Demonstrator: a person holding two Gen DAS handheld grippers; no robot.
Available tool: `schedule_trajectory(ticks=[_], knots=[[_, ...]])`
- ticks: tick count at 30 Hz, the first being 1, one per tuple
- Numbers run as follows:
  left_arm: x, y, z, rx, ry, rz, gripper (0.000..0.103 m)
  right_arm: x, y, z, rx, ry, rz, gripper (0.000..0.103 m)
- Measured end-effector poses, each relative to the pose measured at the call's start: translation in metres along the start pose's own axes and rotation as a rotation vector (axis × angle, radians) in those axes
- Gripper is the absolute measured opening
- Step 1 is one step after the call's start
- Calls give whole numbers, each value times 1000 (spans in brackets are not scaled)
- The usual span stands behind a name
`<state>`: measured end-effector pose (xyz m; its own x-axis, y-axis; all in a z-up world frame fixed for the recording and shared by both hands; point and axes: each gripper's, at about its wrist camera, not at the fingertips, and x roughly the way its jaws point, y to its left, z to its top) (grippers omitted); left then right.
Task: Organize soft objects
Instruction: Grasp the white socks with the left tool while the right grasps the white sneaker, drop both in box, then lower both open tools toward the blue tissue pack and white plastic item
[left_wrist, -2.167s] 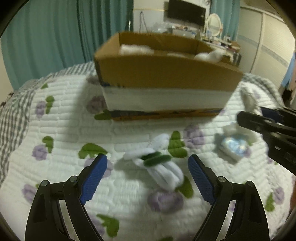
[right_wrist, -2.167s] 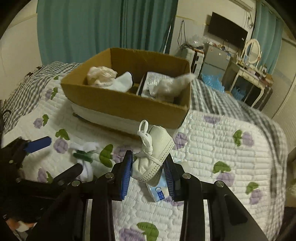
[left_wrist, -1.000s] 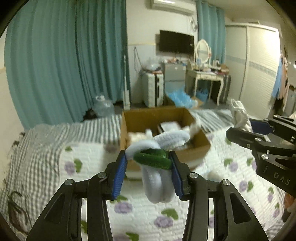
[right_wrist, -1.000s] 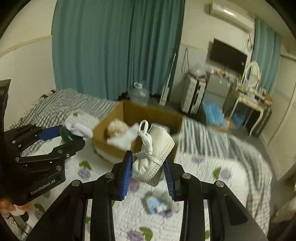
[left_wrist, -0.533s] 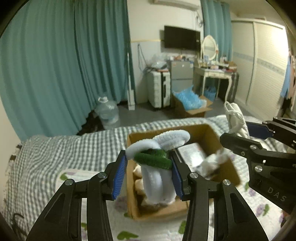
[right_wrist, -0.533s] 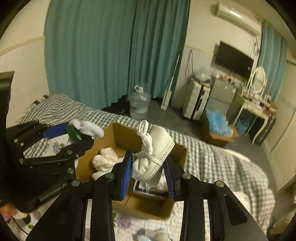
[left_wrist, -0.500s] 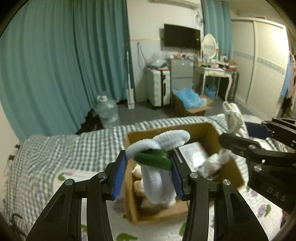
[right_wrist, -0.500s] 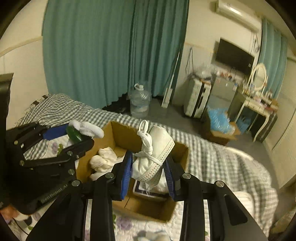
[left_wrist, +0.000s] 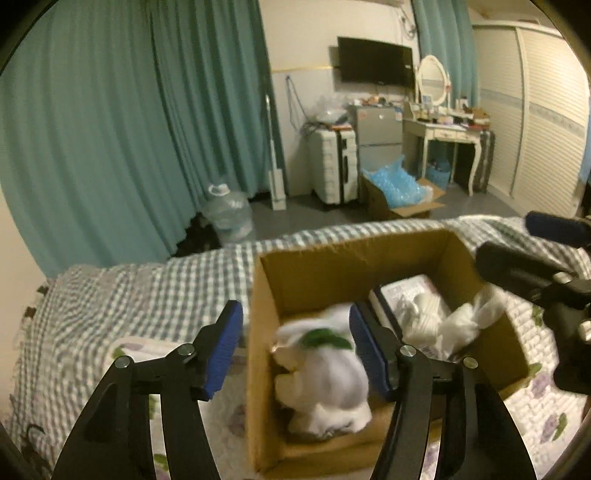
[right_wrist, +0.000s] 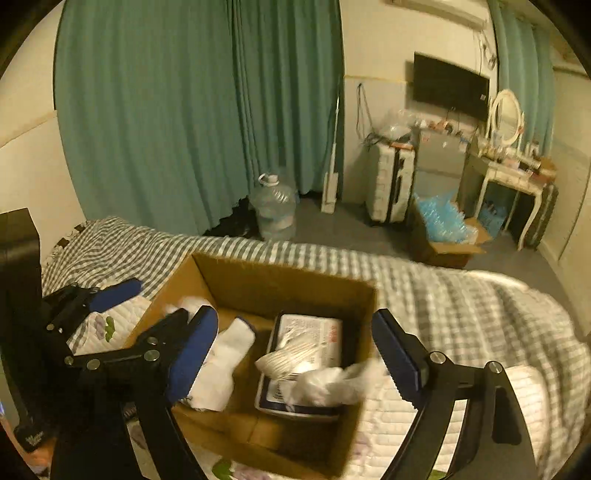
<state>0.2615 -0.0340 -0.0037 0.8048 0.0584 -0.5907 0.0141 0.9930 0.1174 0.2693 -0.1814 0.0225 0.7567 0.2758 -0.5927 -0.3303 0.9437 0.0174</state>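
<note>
A brown cardboard box (left_wrist: 354, 254) stands on the bed, also in the right wrist view (right_wrist: 280, 284). My left gripper (left_wrist: 295, 347) is open above the box's left side. The white and green sock bundle (left_wrist: 325, 365) lies blurred inside the box below it. My right gripper (right_wrist: 295, 354) is open and empty above the box's right side. The white baby shoe (right_wrist: 291, 356) lies blurred in the box on a flat packet (right_wrist: 306, 332), beside other white soft items (right_wrist: 221, 365).
The bed has a grey checked blanket (left_wrist: 147, 295) and a white quilt with purple flowers (left_wrist: 543, 406). Beyond it are teal curtains (left_wrist: 129, 129), a water jug (left_wrist: 229, 214), a suitcase (left_wrist: 336, 170), a floor box of blue items (left_wrist: 399, 192) and a dressing table (left_wrist: 443, 133).
Both grippers have opened over the box. The sock bundle has dropped from the left gripper and the baby shoe from the right gripper into the box.
</note>
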Motion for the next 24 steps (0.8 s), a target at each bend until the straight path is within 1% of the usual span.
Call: schedule_trajectory(ticks=[2,3,4,5,7,8,10,12,15,17,19,22,24], knots=[[-24,4,9,-21,-25,-19,63,-27,-2,7,-15,-30,-29,89],[-35,5,12,-32,-37,-28,67,-41,-3,10,-19,-44,-37,90],[-48,8,16,-42,-53,-32,82,-55,-3,13,-22,-57,-41,91],[-68,9,20,-58,-86,-29,90,-72,-6,17,-27,-69,-47,92],[-99,12,26,-70,-135,-26,90,-100,-6,23,-41,-87,-61,93],[-115,13,30,-74,-152,-28,90,-121,-5,25,-54,-105,-75,95],[-144,13,32,-83,-180,-24,91,-149,-3,26,-72,-131,-97,96],[-163,16,33,-94,-192,-19,91,-178,-1,24,-81,-149,-117,98],[-189,23,25,-120,-206,-19,91,-209,-3,20,-81,-141,-123,98],[-199,26,15,-129,-210,-22,91,-225,-3,11,-85,-137,-126,98],[-201,26,2,-129,-193,-20,91,-231,0,1,-91,-129,-130,98],[-196,22,-17,-131,-163,-27,91,-227,3,-23,-100,-96,-113,98],[-183,22,-35,-159,-125,-31,91,-217,4,-43,-106,-73,-97,98]])
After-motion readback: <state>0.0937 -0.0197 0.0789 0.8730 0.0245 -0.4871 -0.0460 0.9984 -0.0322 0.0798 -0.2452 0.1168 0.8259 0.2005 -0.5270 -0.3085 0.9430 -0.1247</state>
